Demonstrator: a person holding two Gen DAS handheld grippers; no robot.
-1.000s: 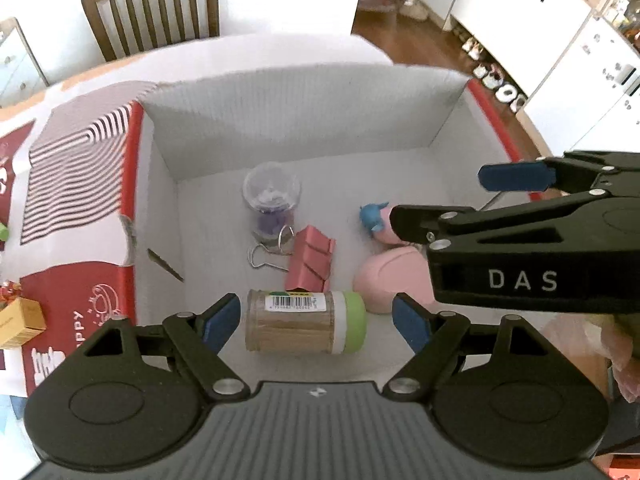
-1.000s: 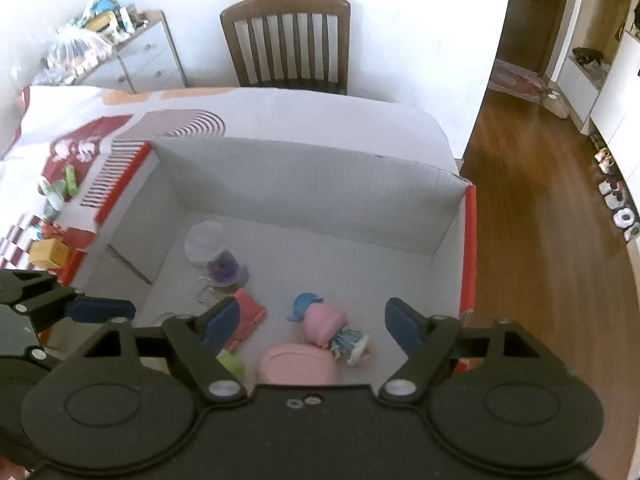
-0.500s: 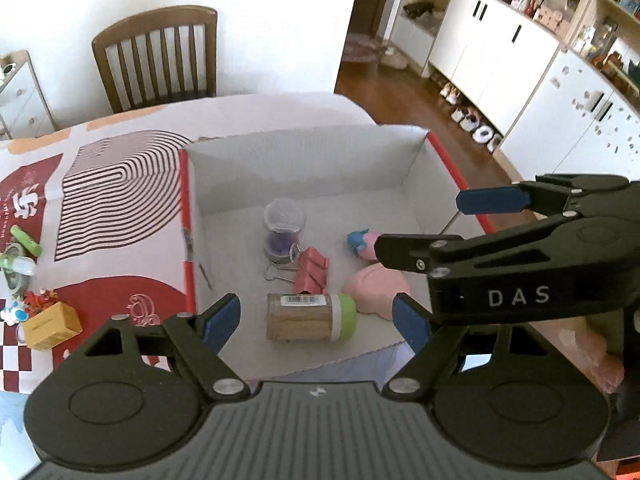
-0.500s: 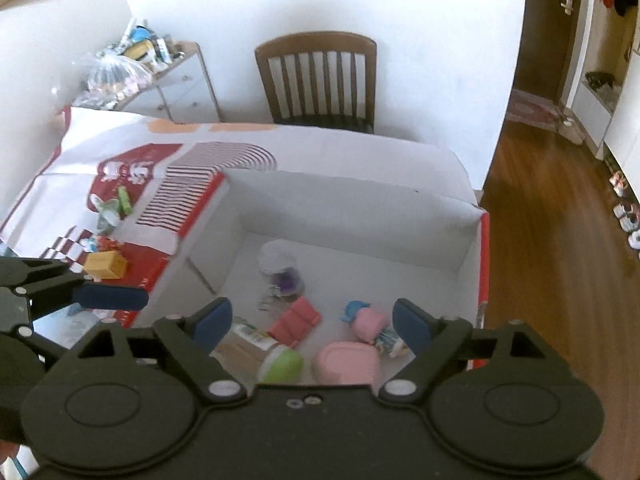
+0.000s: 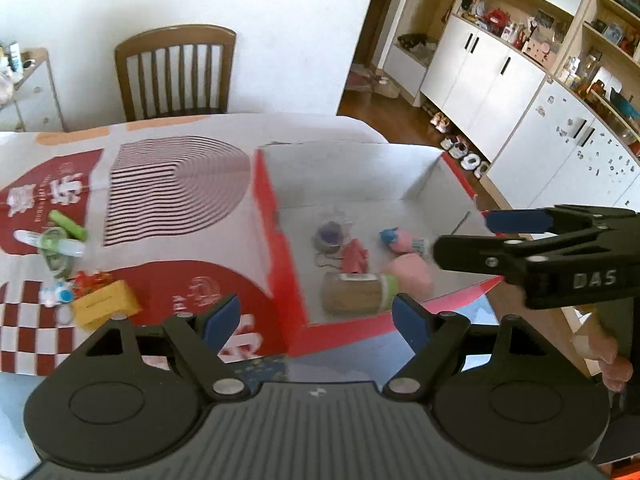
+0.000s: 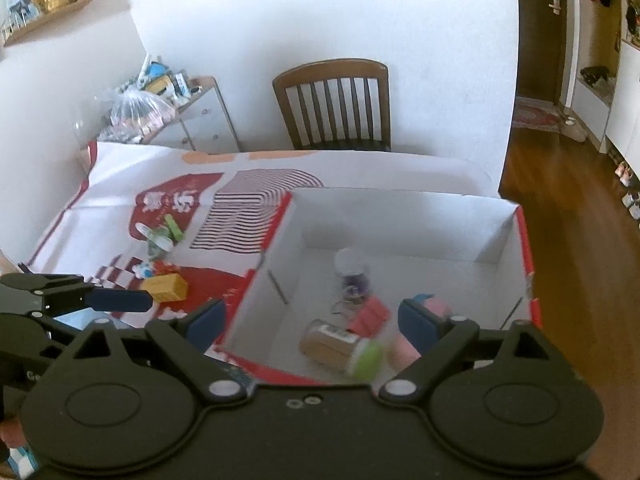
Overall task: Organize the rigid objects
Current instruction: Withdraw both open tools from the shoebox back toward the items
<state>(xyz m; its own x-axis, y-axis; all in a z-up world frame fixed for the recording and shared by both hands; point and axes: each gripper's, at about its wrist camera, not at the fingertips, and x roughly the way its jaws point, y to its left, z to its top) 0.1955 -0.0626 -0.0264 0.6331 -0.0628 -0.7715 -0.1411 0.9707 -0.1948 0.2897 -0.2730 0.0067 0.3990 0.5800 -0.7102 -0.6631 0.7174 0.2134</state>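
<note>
A red-and-white cardboard box holds a toothpick jar with a green lid, a pink binder clip, a small purple jar, a pink case and a blue-capped doll. My left gripper hangs open over the box's near wall, holding nothing. My right gripper is above the box's near edge, its jaws opening with nothing between them. In the left wrist view it reaches in from the right.
Left of the box, on the patterned tablecloth, lie a yellow box, a green marker and small toys. A wooden chair stands behind the table. White cabinets line the right.
Both grippers have drawn back and up from the box, so it looks smaller and the tablecloth items show. The right jaws have spread wider. The box's contents have not moved.
</note>
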